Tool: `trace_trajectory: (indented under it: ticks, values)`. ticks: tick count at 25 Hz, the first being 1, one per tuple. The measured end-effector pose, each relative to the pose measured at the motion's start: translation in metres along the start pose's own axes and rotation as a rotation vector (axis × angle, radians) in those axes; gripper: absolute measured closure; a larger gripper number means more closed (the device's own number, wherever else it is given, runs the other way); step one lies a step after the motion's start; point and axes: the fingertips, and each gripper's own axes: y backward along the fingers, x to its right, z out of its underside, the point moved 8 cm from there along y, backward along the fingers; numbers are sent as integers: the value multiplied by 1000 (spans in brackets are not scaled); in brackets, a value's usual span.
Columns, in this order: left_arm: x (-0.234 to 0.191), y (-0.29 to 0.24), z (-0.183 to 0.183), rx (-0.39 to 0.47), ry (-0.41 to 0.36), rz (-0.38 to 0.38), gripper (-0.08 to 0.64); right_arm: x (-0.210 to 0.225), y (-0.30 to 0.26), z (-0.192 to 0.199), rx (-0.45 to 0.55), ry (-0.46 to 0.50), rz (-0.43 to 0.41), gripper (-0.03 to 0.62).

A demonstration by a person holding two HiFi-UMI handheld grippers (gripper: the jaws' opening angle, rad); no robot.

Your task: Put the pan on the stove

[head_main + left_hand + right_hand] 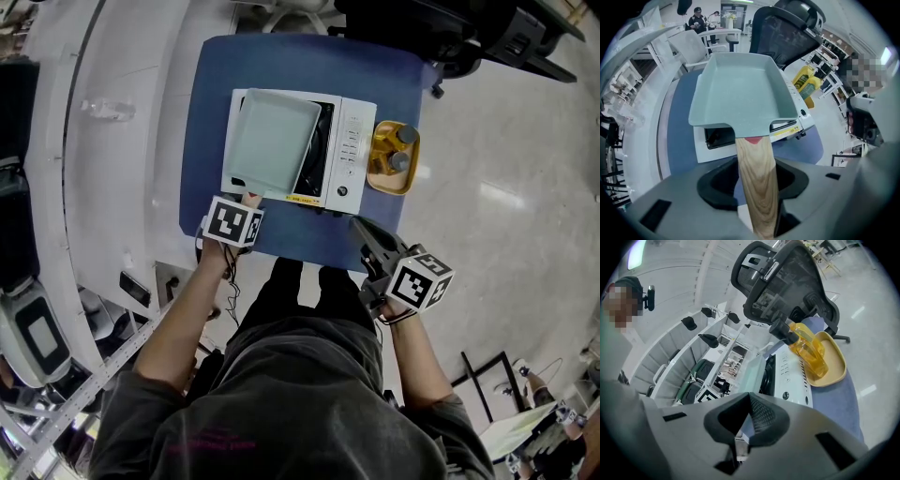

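Note:
A square pale green pan with a wooden handle rests on the white stove, which stands on a blue table. In the left gripper view the pan covers most of the stove top. My left gripper points down at the pan's near edge. Its jaws stand apart on either side of the handle, with a gap showing beside it. My right gripper hovers at the table's near edge, right of the stove, its jaws together and empty.
A yellow tray with an amber oil bottle sits right of the stove. A black office chair stands beyond the table. White curved desks run along the left.

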Motion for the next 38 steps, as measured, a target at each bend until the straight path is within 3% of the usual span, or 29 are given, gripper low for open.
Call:
trace_trajectory:
  ticks: [19,27,38]
  values:
    - [-14,51,38,164,3,86,354,-51,-21,26,-31,84,16,589]
    - [-8,64,33,221,-24,150,334,-62,-32,45,-40,87,23,589]
    - [-15,116,38,349,-43,151,331,-84,-36,39,-35,126,8,589]
